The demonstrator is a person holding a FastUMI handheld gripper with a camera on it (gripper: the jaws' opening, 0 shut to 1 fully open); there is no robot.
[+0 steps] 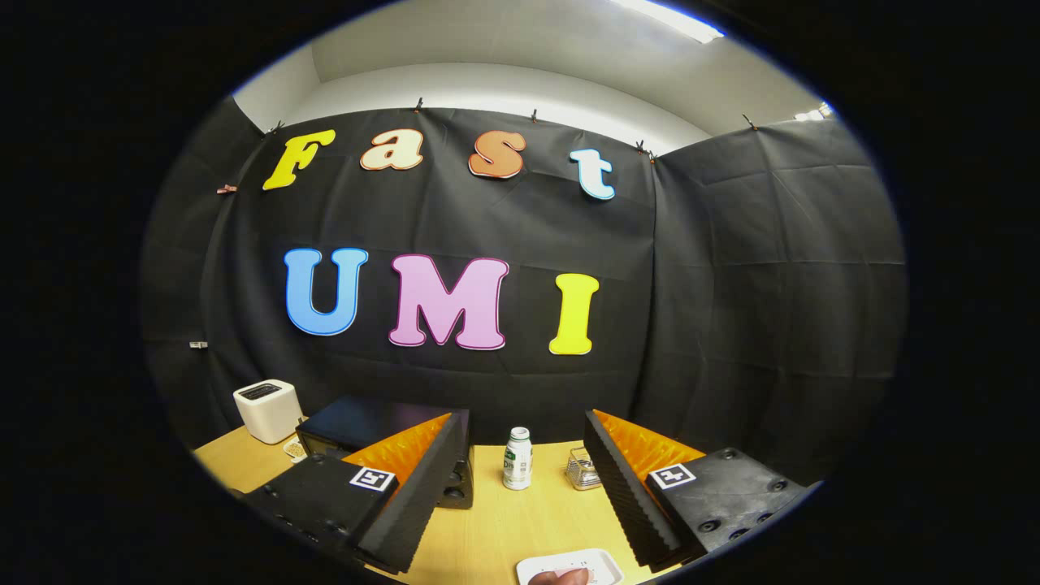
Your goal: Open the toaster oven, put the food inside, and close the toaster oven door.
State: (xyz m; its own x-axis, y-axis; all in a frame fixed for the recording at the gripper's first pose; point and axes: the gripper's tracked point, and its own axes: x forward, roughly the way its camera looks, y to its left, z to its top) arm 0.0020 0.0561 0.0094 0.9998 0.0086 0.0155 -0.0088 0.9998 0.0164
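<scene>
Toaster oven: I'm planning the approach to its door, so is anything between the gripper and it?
Nothing visible stands between. The open gripper sits close to the toaster oven, which lies behind its left finger.

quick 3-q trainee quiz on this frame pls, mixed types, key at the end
1. True or false: the gripper has its fingers shut on the small bottle.
2. What stands nearest the black toaster oven? A) the white toaster B) the clear glass container C) the white tray
3. Fill in: the white tray lies on the wooden ____, between the fingers.

Key: 1 false, the fingers are spread wide and the bottle stands beyond them; 2 A; 3 table.
</scene>
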